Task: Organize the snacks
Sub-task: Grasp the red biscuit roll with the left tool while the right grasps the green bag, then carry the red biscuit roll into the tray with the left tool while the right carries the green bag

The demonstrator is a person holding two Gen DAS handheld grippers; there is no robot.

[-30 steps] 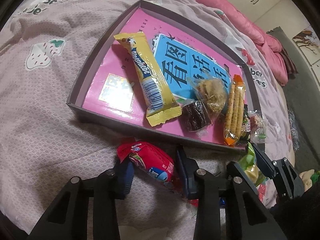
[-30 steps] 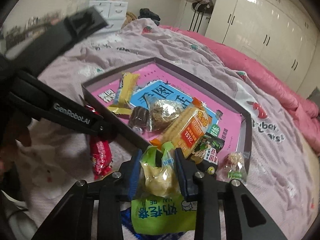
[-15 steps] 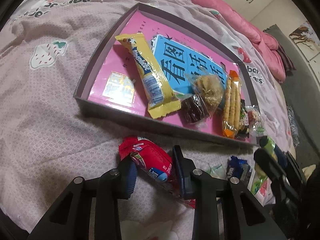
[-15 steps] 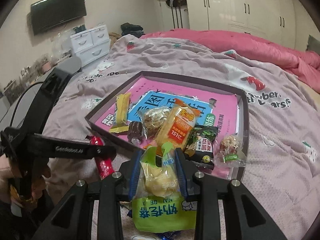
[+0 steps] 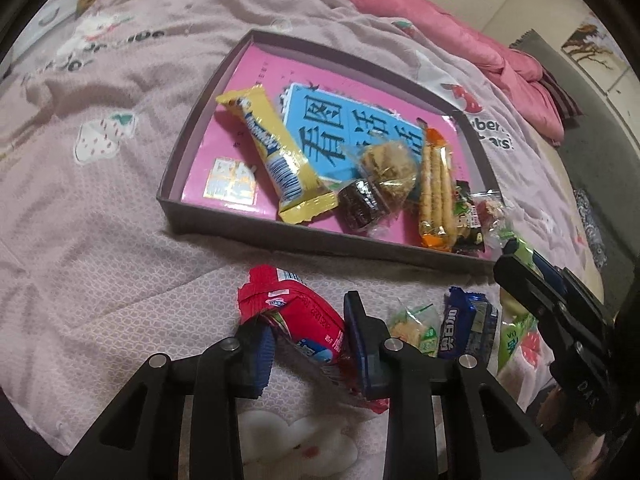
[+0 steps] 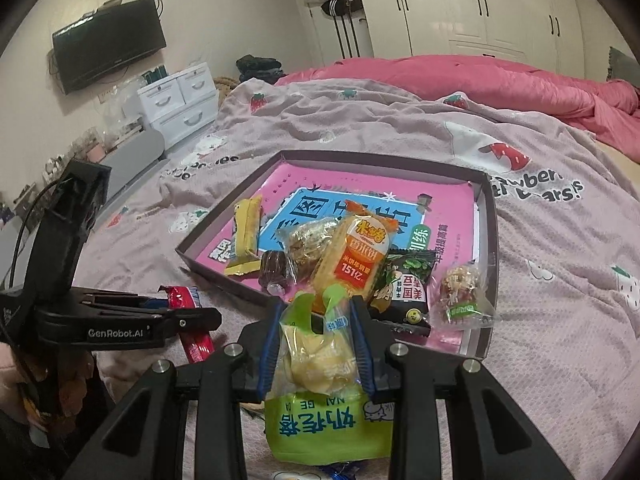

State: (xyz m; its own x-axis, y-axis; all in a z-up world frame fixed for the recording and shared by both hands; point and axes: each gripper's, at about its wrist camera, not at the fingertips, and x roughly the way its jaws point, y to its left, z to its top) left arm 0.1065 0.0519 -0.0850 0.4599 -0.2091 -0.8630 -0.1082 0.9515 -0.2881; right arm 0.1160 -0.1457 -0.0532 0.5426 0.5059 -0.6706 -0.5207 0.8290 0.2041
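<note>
Now both grippers pinch packets: left gripper point(image 5: 308, 344) the red one point(image 5: 298, 320), right gripper point(image 6: 316, 344) the green one point(image 6: 320, 364); lift each clear over the tray point(image 6: 490, 240) wall before releasing.

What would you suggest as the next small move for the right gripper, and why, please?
Probably carry the green snack pack forward over the box's near wall and release it inside. The right gripper is shut on it, and the sorted snacks already lie in the box.
</note>
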